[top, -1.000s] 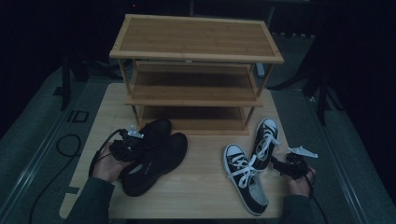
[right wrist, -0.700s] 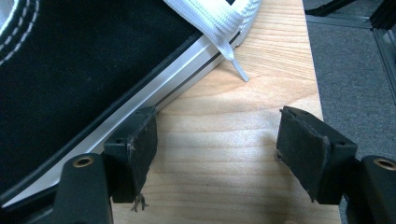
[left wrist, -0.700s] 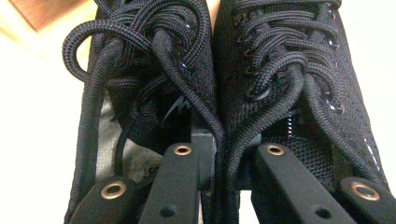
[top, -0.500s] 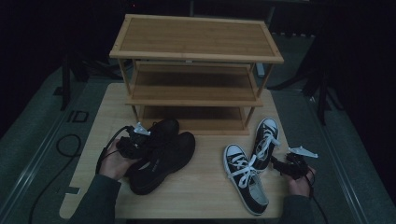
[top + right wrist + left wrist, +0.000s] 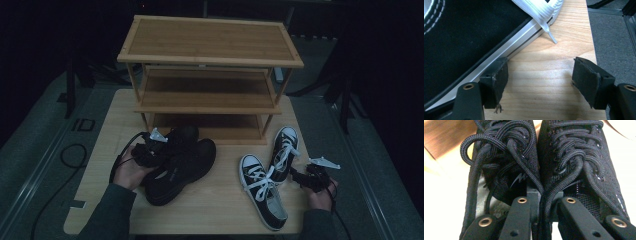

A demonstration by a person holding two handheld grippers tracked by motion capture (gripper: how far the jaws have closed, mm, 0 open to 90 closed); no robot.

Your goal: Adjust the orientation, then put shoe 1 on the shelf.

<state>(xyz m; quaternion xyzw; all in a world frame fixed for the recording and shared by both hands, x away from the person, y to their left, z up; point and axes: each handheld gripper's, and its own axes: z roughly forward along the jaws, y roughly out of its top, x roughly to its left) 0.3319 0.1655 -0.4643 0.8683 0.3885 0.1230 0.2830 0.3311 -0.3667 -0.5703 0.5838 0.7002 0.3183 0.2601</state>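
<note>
Dark room, pale wooden tabletop (image 5: pixel 215 210). Left tool (image 5: pixel 544 220) pinches both black lace-up shoes (image 5: pixel 182 160) together before the bamboo shoe rack (image 5: pixel 210 70); I keep them level. Right tool (image 5: pixel 540 85) gapes empty beside a black-and-white canvas sneaker (image 5: pixel 461 32).

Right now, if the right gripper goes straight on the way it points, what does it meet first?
Probably bare table: the right gripper is open, nothing between its jaws. The black-and-white sneaker touches or nearly touches one jaw's side, so it may scrape that sole; its white lace tip lies just ahead.

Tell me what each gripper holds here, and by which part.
The left gripper pinches the pair of black sneakers together by their adjoining inner collars. The right gripper holds nothing; its jaws stand open beside the black-and-white canvas sneaker.
</note>
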